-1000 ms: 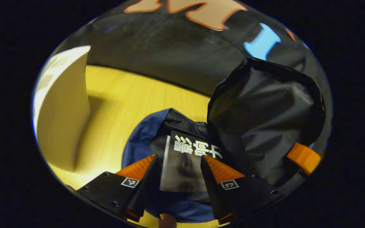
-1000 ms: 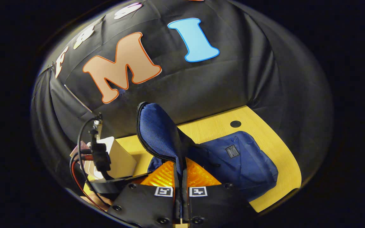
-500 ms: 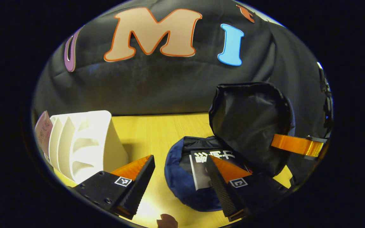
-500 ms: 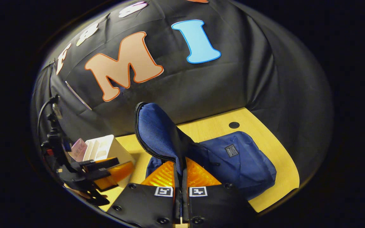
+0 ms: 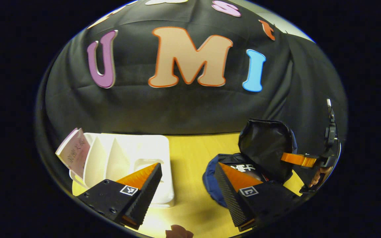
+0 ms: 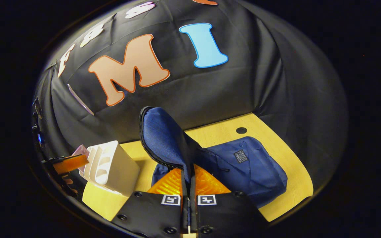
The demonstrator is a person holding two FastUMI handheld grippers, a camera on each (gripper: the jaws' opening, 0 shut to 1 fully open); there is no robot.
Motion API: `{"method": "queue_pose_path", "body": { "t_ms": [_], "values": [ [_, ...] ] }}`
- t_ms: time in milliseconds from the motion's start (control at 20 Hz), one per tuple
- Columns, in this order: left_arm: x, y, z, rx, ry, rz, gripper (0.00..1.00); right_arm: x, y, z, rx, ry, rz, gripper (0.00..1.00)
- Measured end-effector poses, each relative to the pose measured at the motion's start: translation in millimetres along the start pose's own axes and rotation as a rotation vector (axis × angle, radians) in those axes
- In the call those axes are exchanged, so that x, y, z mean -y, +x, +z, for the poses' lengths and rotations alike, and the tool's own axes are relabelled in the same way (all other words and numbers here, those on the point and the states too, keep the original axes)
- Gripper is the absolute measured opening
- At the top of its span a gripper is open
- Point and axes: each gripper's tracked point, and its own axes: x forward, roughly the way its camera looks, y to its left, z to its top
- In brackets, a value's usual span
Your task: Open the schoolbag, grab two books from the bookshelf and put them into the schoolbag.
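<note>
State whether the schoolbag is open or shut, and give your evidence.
Open. The right gripper is shut on the flap, holding it up; in the left gripper view a book lies in the schoolbag.

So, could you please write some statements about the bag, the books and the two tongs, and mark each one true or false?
1. The right tongs pinch the schoolbag's flap. True.
2. The left tongs hold a book. False: they are open and hold nothing.
3. A book lies inside the schoolbag. True.
4. The white bookshelf holds no book. False: a pink book stands in it.
</note>
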Motion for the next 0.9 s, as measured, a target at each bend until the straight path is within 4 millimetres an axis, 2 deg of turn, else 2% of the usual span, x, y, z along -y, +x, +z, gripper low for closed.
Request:
{"method": "queue_pose_path", "body": {
  "t_ms": [150,350,450,700,900],
  "values": [
    [-51,-19,4,-0.023,-0.036,0.032,0.94,-2,0,0,0.003,-0.004,-0.001,0.05],
    [-130,-38,4,-0.051,0.018,0.134,0.95,1,0,0,0.012,0.003,-0.006,0.05],
    [-163,-48,6,-0.053,0.023,0.178,0.95,1,1,1,0.014,0.012,-0.010,0.05],
    [-230,-66,13,-0.061,-0.034,0.247,0.95,2,3,-1,0.018,0.003,-0.020,0.05],
    [-278,-69,13,-0.093,-0.073,0.283,0.95,2,4,-1,0.025,0.009,-0.029,0.05]
  ]
}}
